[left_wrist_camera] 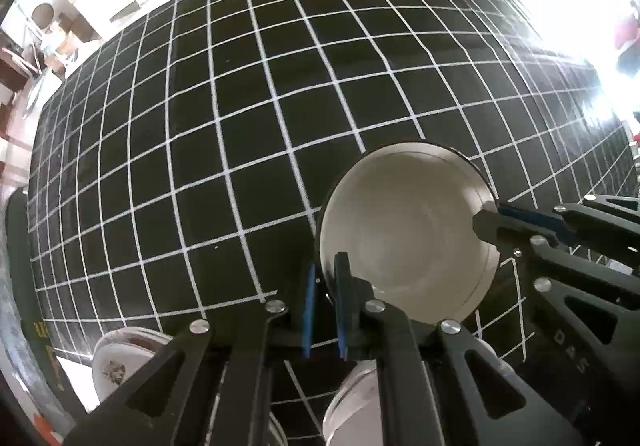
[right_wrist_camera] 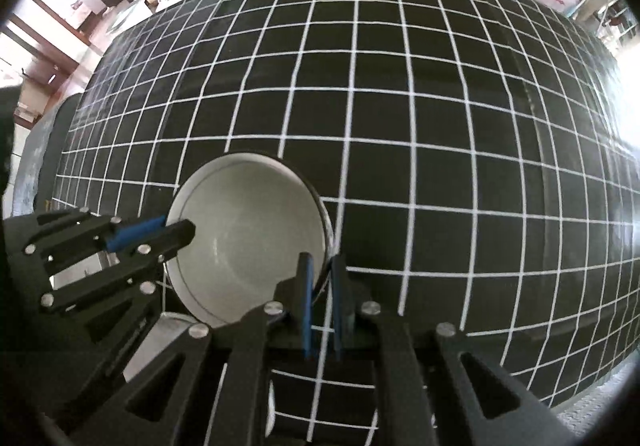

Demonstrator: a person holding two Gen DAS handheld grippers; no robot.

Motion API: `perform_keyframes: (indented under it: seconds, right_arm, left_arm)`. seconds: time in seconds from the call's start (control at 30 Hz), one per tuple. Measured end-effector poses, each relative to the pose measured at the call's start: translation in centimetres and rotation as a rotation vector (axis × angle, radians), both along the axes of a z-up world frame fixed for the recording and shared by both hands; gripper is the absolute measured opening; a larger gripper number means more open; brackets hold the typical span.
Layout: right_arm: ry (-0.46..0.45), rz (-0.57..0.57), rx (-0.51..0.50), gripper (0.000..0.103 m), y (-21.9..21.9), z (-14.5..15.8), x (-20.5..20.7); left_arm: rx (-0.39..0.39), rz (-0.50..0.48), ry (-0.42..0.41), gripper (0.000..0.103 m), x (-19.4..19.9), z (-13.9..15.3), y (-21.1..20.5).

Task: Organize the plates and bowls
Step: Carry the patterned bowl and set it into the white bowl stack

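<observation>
Left wrist view is showing me my left gripper (left_wrist_camera: 326,270) pinching the near rim of a white bowl (left_wrist_camera: 404,230), one blue pad inside the wall and one outside, jaws drawn narrow on it. My right gripper (left_wrist_camera: 490,215) is coming in from the right edge and clamping the opposite rim. I am holding the bowl between the two, above the black tablecloth with white grid lines (left_wrist_camera: 240,105).

Right wrist view is giving me the mirror of this: the right gripper (right_wrist_camera: 320,270) is biting the bowl (right_wrist_camera: 248,234) at its right rim, and the left gripper (right_wrist_camera: 176,230) is reaching in from the left onto the far rim.

Below my left fingers, a patterned white dish (left_wrist_camera: 120,358) and a clear glass bowl (left_wrist_camera: 352,402) are sitting at the cloth's near edge, partly hidden by the gripper arms.
</observation>
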State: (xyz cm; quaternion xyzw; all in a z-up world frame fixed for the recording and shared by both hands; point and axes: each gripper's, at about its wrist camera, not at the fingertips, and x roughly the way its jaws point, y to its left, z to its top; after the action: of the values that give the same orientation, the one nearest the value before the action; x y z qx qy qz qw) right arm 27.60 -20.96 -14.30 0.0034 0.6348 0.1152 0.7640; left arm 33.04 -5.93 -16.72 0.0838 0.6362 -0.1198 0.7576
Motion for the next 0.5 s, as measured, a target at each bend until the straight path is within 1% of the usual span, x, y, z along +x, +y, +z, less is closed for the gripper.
perform_keyframes:
  seconds: [0.27, 0.33, 0.4, 0.5]
  right_arm:
    - [0.018, -0.006, -0.029, 0.011, 0.4, -0.1, 0.0]
    - [0.021, -0.008, -0.039, 0.011, 1.1, -0.2, 0.1]
    - [0.028, -0.004, -0.055, 0.011, 3.0, -0.6, 1.3]
    - [0.036, -0.006, -0.063, 0.012, 3.6, -0.9, 1.5]
  left_arm:
    - [-0.028, -0.009, -0.005, 0.008, -0.4, 0.2, 2.5]
    - [-0.034, -0.006, -0.003, 0.008, -0.3, 0.5, 2.4]
    - [-0.034, -0.006, 0.0, 0.008, -0.8, 0.3, 3.1]
    - [-0.024, -0.012, 0.001, 0.008, -0.4, 0.6, 2.5]
